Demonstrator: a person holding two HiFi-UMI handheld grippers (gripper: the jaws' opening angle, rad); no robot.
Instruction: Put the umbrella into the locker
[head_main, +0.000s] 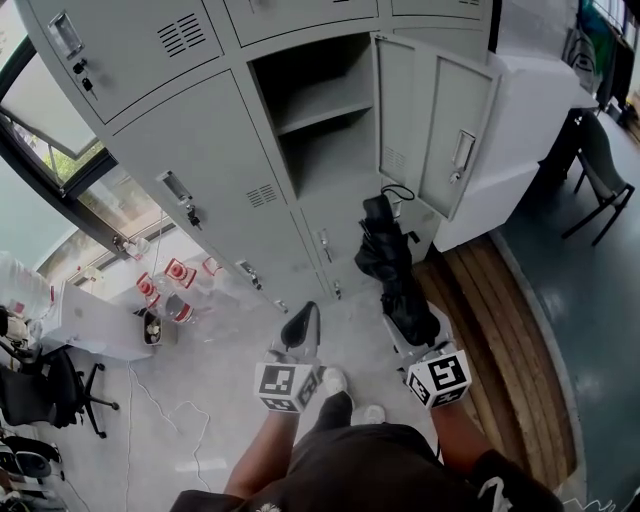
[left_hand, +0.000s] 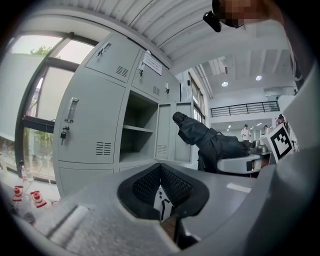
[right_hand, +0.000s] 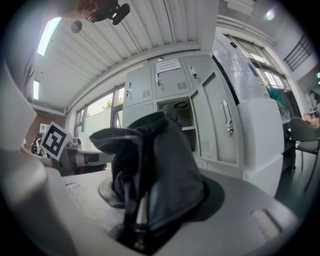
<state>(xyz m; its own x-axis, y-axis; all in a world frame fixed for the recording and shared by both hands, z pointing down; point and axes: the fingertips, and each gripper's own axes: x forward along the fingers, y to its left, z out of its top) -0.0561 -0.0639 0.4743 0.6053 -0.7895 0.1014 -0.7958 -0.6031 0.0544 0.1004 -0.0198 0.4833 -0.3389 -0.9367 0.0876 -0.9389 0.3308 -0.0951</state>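
A black folded umbrella (head_main: 390, 262) sticks out forward from my right gripper (head_main: 410, 322), which is shut on its lower end. Its tip, with a wrist loop, points toward the open grey locker compartment (head_main: 322, 135), which has one shelf; the locker door (head_main: 452, 140) swings out to the right. In the right gripper view the umbrella (right_hand: 156, 162) fills the space between the jaws of my right gripper (right_hand: 150, 200), with the open locker (right_hand: 183, 114) behind it. My left gripper (head_main: 301, 325) is beside it on the left, shut and empty. In the left gripper view its pads (left_hand: 148, 183) meet, and the umbrella (left_hand: 210, 142) shows at the right.
Shut locker doors (head_main: 215, 165) surround the open one. Bottles with red labels (head_main: 165, 290) stand on the floor at the left by a window. A white cabinet (head_main: 530, 140) stands behind the open door, a wooden floor strip (head_main: 495, 320) runs below it, and black chairs (head_main: 602, 175) stand at the sides.
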